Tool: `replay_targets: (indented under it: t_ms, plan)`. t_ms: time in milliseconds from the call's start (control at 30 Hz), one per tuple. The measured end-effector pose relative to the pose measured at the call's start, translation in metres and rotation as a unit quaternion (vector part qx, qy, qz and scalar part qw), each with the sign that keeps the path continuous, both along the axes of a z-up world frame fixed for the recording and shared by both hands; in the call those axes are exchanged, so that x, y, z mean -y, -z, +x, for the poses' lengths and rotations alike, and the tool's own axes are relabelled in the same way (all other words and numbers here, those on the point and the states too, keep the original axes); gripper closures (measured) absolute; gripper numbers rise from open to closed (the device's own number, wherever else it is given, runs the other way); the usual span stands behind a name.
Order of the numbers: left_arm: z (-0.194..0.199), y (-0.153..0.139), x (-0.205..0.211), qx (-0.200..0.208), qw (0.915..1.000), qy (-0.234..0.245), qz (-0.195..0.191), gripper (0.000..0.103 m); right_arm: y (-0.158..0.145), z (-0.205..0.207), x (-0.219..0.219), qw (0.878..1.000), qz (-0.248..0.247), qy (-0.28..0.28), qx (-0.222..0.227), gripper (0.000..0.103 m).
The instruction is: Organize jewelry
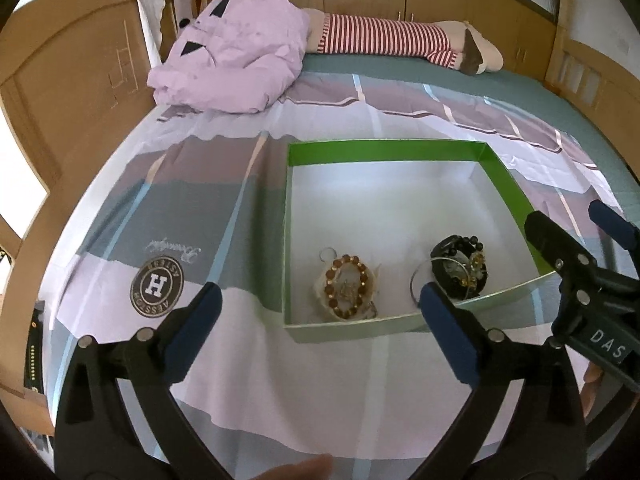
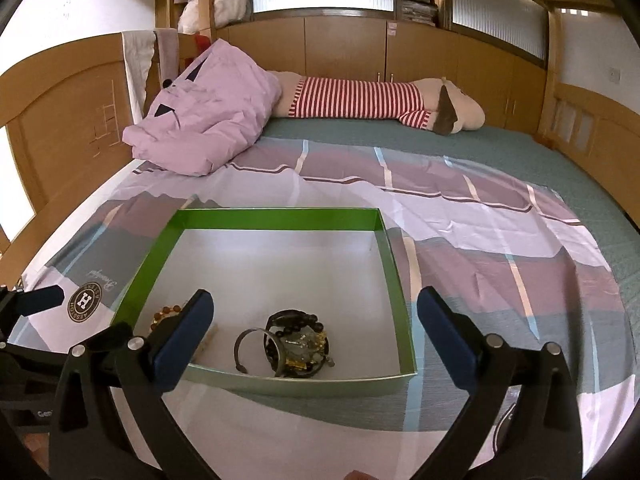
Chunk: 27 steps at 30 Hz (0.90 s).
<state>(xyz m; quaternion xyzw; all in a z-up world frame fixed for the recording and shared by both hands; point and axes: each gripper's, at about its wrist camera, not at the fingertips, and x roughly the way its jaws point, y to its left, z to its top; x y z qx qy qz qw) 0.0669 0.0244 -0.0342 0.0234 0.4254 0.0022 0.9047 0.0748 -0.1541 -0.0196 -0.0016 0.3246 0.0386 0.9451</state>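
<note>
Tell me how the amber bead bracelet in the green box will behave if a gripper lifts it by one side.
The amber bead bracelet looks like separate beads strung in a loop, so it would probably sag and dangle, not stay round. The beads look smooth, so they may slip between the pads. It seems light for its size.

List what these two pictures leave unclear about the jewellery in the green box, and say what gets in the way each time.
- Amber bead bracelet: right wrist view, mostly hidden behind a fingertip.
- Dark jewellery pile: left wrist view, near edge hidden by a fingertip; single pieces too tangled and small to separate.
- Green box: its near left corner is covered in the right wrist view.
</note>
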Motion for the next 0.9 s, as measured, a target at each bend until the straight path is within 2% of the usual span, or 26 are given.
replay_targets:
  t_ms: [167, 400, 900]
  plan:
    - [-0.0013, 0.0023, 0.0074, 0.006, 0.9998, 0.002, 0.02, 0.003, 0.0002, -0.0004, 0.0029, 1.0, 0.003, 0.008, 0.001, 0.001]
    - [0.0014, 0.0058, 0.0032, -0.005, 1.0, -0.002, 0.004, 0.003, 0.0021, 0.0008, 0.0021, 1.0, 0.002, 0.006, -0.003, 0.001]
    - [0.0014, 0.0098, 0.0089, -0.011, 0.9999, 0.003, 0.01, 0.003, 0.0048, 0.0001, 0.0003, 1.0, 0.001, 0.003, -0.007, 0.001]
